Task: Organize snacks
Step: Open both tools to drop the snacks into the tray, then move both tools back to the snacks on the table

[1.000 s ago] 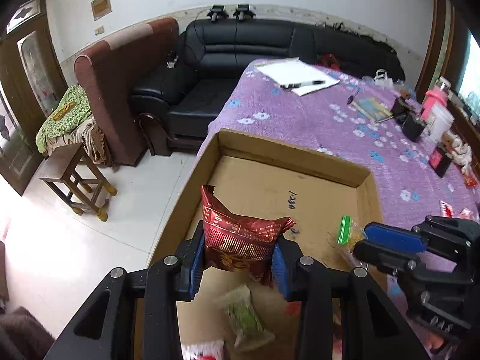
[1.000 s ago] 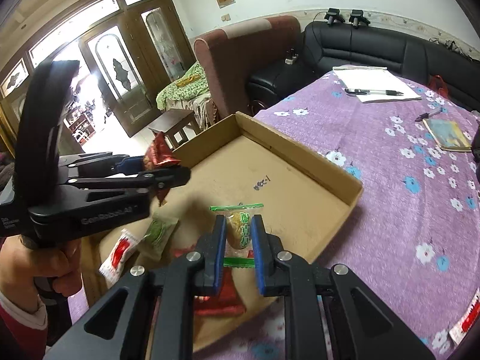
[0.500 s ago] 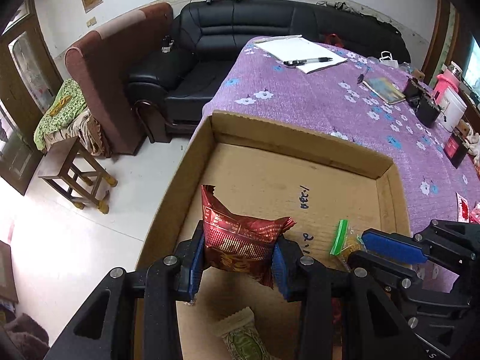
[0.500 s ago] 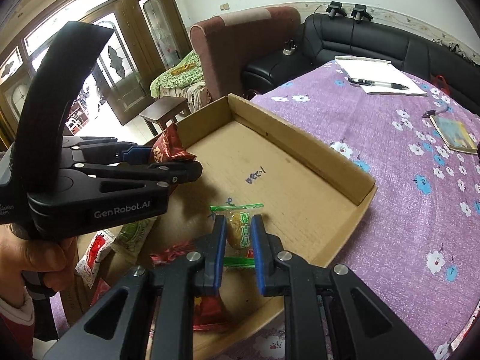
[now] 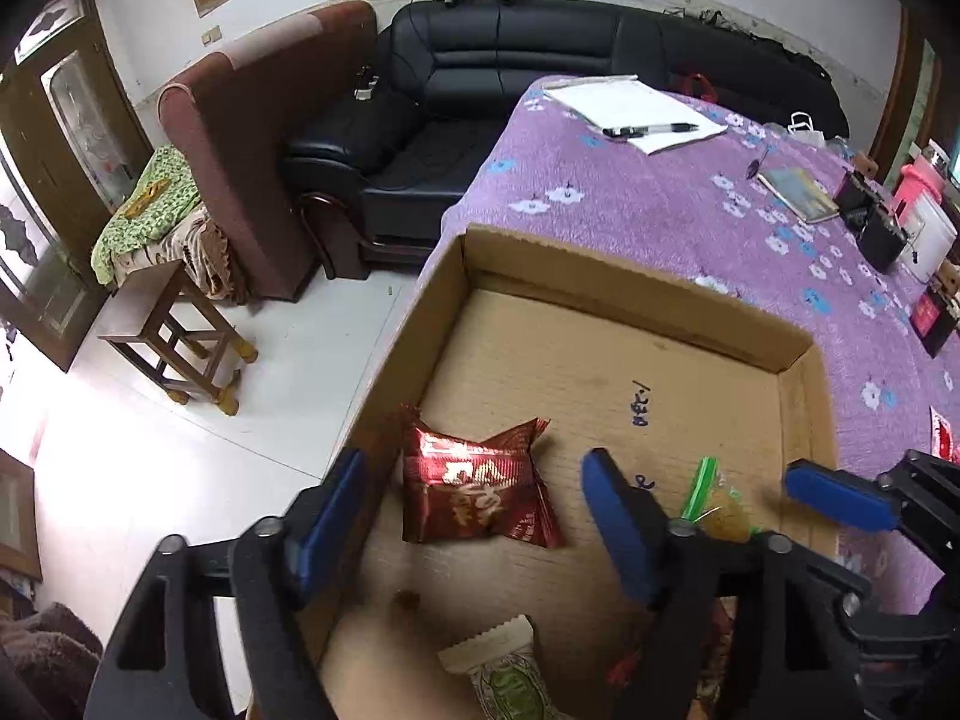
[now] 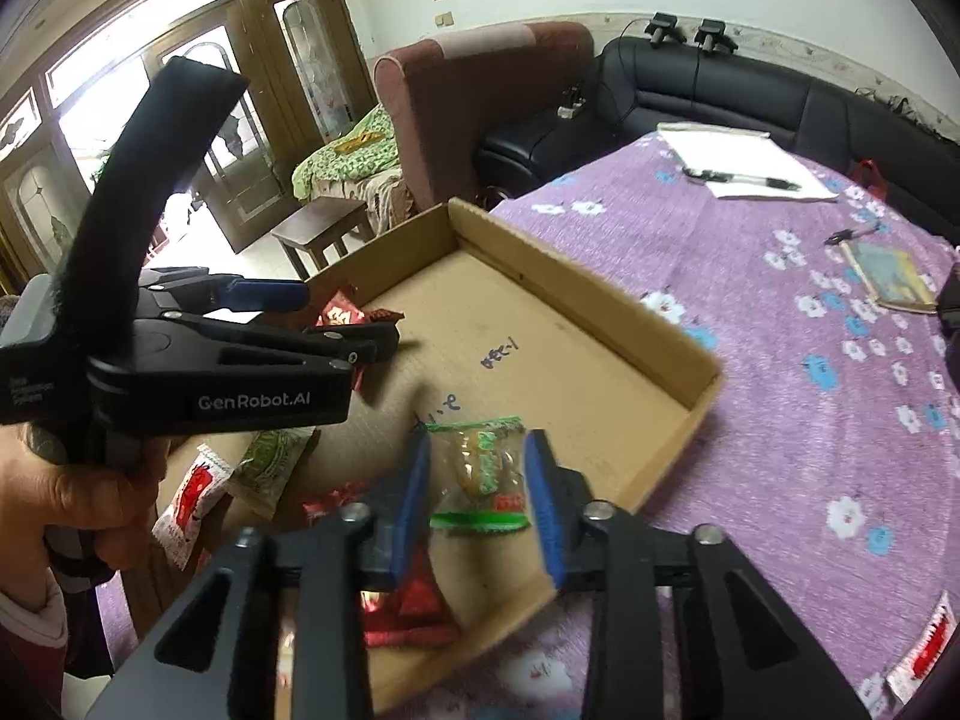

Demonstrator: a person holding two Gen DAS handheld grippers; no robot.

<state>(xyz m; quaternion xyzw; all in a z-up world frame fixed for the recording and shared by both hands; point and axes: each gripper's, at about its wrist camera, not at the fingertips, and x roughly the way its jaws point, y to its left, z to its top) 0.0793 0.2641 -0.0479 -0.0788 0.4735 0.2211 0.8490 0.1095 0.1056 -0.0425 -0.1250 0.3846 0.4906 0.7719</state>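
At the far left of the left wrist view a wooden stool (image 5: 174, 336) stands on the white floor beside a brown armchair (image 5: 252, 138), with a black sofa (image 5: 540, 60) along the wall behind. The cardboard box (image 5: 630, 294) sits at the corner of a table under a purple flowered cloth (image 5: 690, 222). The left gripper (image 5: 474, 516) has its jaws spread wide apart, and the red packet (image 5: 474, 492) lies flat on the box floor between them, touching neither blue pad and close to the box's left wall. Nearer the camera a green-and-white packet (image 5: 504, 672) lies in the box, partly cut off by the frame's edge. To the right, the right gripper (image 6: 480, 492) has its jaws parted too; the clear green-edged packet (image 6: 483, 471) sits between the pads, and whether either pad touches it cannot be told; nor is it clear if it rests on the box floor. Below it in the right wrist view lies another red packet (image 6: 408, 612), and to the left a small red-and-white sachet (image 6: 192, 498) sits by the box's near edge. Farther right on the cloth are a notepad (image 5: 636, 108) with a pen (image 5: 651, 129) on it, then a booklet (image 5: 798, 192).
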